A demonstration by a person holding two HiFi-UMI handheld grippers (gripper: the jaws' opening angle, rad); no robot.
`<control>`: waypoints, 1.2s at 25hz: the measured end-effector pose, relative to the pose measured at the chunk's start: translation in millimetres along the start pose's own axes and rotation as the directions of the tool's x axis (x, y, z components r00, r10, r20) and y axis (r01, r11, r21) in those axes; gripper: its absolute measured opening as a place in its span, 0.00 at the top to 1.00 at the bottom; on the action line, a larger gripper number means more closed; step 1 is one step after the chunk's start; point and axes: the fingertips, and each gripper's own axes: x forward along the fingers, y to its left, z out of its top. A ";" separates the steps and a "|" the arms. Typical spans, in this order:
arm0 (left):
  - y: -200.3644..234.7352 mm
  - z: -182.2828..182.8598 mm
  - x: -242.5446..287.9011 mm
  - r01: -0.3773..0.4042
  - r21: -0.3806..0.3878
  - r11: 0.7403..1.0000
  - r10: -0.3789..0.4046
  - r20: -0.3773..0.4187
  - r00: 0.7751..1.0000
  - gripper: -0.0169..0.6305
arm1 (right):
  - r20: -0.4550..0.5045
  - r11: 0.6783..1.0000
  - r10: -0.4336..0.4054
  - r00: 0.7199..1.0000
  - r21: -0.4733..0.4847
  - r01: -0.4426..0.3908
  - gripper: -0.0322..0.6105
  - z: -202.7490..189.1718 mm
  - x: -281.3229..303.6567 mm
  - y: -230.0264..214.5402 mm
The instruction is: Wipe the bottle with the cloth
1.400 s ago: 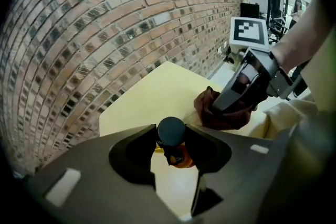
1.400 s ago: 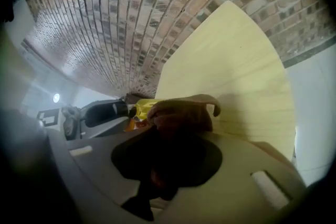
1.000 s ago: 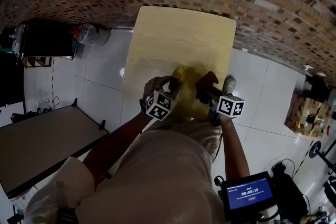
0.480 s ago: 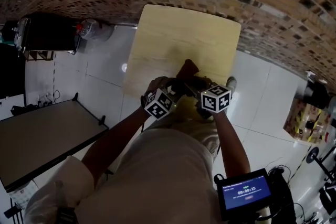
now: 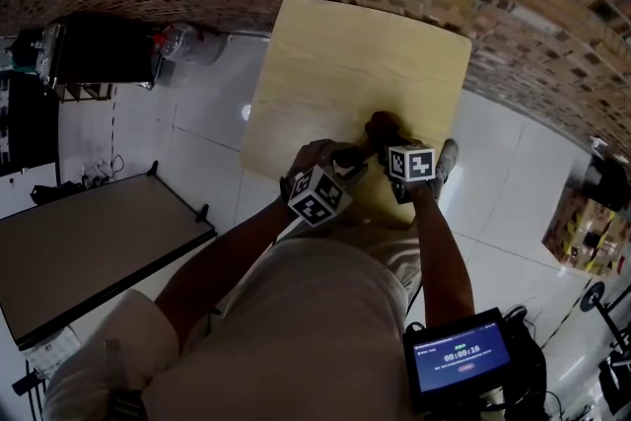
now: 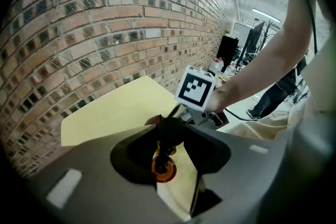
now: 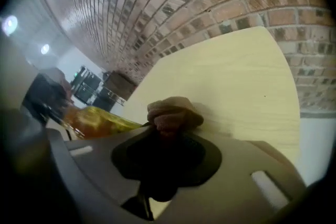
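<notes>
The left gripper (image 5: 340,168) squeezes the yellow bottle (image 7: 100,122) over the table (image 5: 355,64) edge. The right gripper (image 5: 386,141) pinches the brown cloth (image 7: 173,113). A hard rub might knock the bottle loose onto the floor.

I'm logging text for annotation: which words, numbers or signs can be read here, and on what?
"00:00:16", as best it reads, on the blue screen; its smaller lines are blurred.
Marker cubes: square patterns, no words.
Bottle: no readable label.
</notes>
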 end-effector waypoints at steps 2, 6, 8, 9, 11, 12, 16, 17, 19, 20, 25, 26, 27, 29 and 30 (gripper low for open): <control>1.2 3.5 2.8 -0.014 -0.026 1.000 0.014 0.002 1.000 0.70 | -0.059 0.992 -0.096 0.994 -0.084 0.091 0.82 -12.7 10.1 -11.8; 12.5 2.8 3.6 -0.064 -0.195 0.979 0.064 -0.003 0.998 0.70 | 0.071 0.996 -0.087 0.994 0.043 0.084 0.82 -2.3 -10.1 -14.8; 19.5 1.6 1.3 -0.090 -0.296 0.951 0.091 -0.012 0.996 0.70 | 0.248 0.979 -0.017 0.969 0.202 -0.034 0.82 12.4 -43.2 -12.7; 22.9 -0.3 -0.3 -0.106 -0.341 0.934 0.105 -0.021 0.994 0.70 | 0.327 0.966 0.021 0.945 0.236 -0.103 0.82 17.7 -61.6 -7.8; 29.2 -7.3 -3.0 -0.141 -0.435 0.889 0.133 -0.048 0.990 0.70 | 0.437 0.953 0.115 0.892 0.205 -0.223 0.82 25.6 -95.3 13.9; 32.4 -10.3 -3.8 -0.155 -0.484 0.861 0.145 -0.059 0.988 0.70 | 0.471 0.949 0.167 0.866 0.162 -0.271 0.82 30.1 -109.0 30.0; 38.4 -12.3 -3.1 -0.165 -0.614 0.772 0.155 -0.070 0.985 0.70 | 0.514 0.935 0.310 0.800 -0.010 -0.355 0.82 46.8 -126.2 95.1; 38.2 -12.7 -2.7 -0.165 -0.630 0.759 0.153 -0.074 0.986 0.70 | 0.510 0.936 0.317 0.800 -0.032 -0.351 0.82 46.9 -120.5 103.4; 37.3 -14.2 -2.4 -0.162 -0.666 0.728 0.147 -0.080 0.986 0.70 | 0.498 0.948 0.290 0.817 -0.036 -0.315 0.82 43.1 -104.2 105.7; 37.0 -15.0 -2.3 -0.160 -0.681 0.714 0.144 -0.081 0.986 0.70 | 0.491 0.959 0.260 0.831 -0.028 -0.283 0.82 39.4 -95.0 101.4; 41.5 -14.6 1.9 -0.181 -0.705 0.686 0.161 -0.095 0.982 0.70 | 0.510 0.989 0.061 0.858 0.083 -0.119 0.82 24.7 -59.4 56.2; 42.8 -15.4 1.3 -0.183 -0.715 0.675 0.162 -0.098 0.982 0.70 | 0.488 0.993 0.008 0.873 0.099 -0.064 0.82 20.7 -49.9 45.5; 43.4 -16.7 -0.2 -0.186 -0.726 0.662 0.163 -0.103 0.981 0.70 | 0.451 0.994 -0.043 0.892 0.107 -0.006 0.82 15.0 -38.7 34.9; 42.2 -19.2 -3.8 -0.193 -0.740 0.644 0.166 -0.111 0.980 0.70 | 0.338 0.989 -0.145 0.930 0.088 0.122 0.82 1.0 -17.5 14.0; 40.9 -19.3 -4.5 -0.196 -0.739 0.645 0.167 -0.113 0.979 0.70 | 0.269 0.980 -0.199 0.942 0.055 0.192 0.82 -6.8 -8.9 3.5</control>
